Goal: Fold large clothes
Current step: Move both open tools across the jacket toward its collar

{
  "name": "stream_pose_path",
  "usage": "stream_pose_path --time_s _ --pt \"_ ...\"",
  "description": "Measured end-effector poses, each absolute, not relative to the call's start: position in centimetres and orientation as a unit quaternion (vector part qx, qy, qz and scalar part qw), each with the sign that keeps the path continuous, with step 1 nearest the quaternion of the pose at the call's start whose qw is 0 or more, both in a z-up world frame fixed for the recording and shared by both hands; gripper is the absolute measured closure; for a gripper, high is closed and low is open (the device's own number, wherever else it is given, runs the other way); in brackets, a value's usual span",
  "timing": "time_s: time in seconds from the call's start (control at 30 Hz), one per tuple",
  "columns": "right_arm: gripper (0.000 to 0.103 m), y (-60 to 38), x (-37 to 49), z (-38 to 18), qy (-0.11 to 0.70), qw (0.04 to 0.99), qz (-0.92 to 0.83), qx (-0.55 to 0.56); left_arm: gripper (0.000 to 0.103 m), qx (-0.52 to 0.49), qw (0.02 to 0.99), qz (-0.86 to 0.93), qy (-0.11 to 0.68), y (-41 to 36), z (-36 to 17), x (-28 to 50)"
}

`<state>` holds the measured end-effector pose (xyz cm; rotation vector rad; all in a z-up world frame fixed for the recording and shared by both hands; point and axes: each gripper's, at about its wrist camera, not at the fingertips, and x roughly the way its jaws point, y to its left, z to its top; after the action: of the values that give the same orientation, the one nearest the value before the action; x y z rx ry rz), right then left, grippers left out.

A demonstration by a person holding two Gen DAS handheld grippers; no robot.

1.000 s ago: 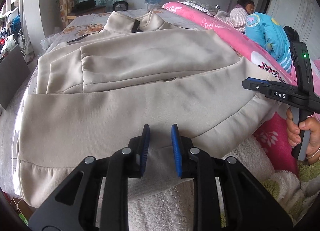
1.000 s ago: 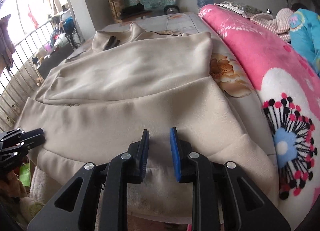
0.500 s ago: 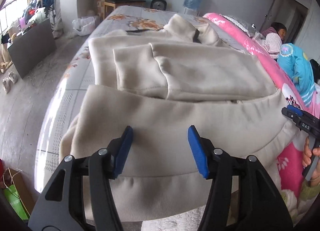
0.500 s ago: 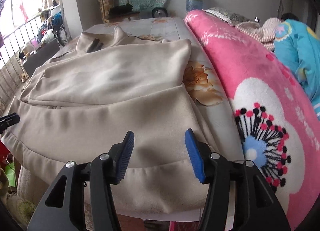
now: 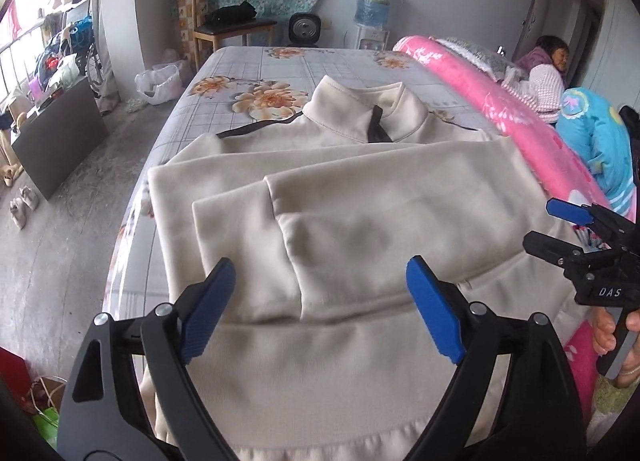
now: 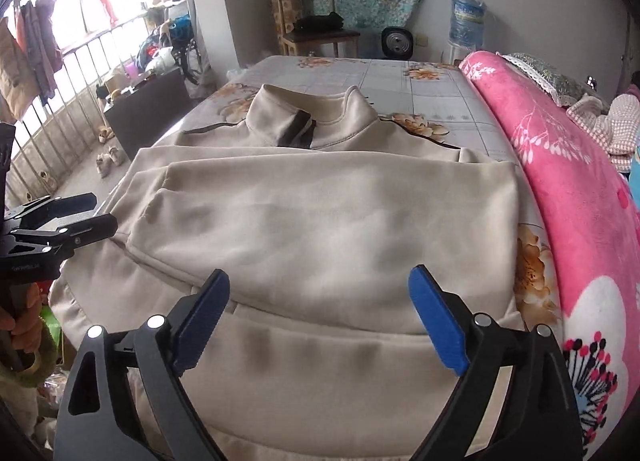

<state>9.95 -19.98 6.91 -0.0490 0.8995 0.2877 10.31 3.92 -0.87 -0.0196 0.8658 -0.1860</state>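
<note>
Beige jacket [image 5: 360, 221] lying flat across the bed [image 5: 320, 65], sleeves folded over the chest, hem at the near edge. Left hand-held gripper [image 5: 320, 309] and right hand-held gripper [image 6: 320, 317] hovering above the hem, jaws just opened wide, pinching nothing.

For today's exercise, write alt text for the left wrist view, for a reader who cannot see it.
A beige jacket lies on a floral bedsheet, sleeves folded across its front, collar at the far end. The open left gripper hovers over its near hem, holding nothing; the right gripper, also open, enters from the right edge.
</note>
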Motion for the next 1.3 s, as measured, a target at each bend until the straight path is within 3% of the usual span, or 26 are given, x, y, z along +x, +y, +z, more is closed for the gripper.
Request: stream_pose_path --time_s 0.33,0.47,1.3 --pt "0.006 -19.4 14.1 2.5 0.483 0.869 0.108 -0.027 0.018 0.026 0.871 -0.054 0.488 1.6 -6.0 15.4" --pt "0.006 -18.9 13.8 2.2 0.477 0.871 0.103 -0.051 0.008 0.048 0.877 -0.038 0.477 1.2 -6.4 15.0" --pt "0.006 -20.2 15.5 2.9 0.521 0.841 0.144 -0.006 0.007 0.05 0.873 -0.034 0.485 1.2 -6.4 15.5"
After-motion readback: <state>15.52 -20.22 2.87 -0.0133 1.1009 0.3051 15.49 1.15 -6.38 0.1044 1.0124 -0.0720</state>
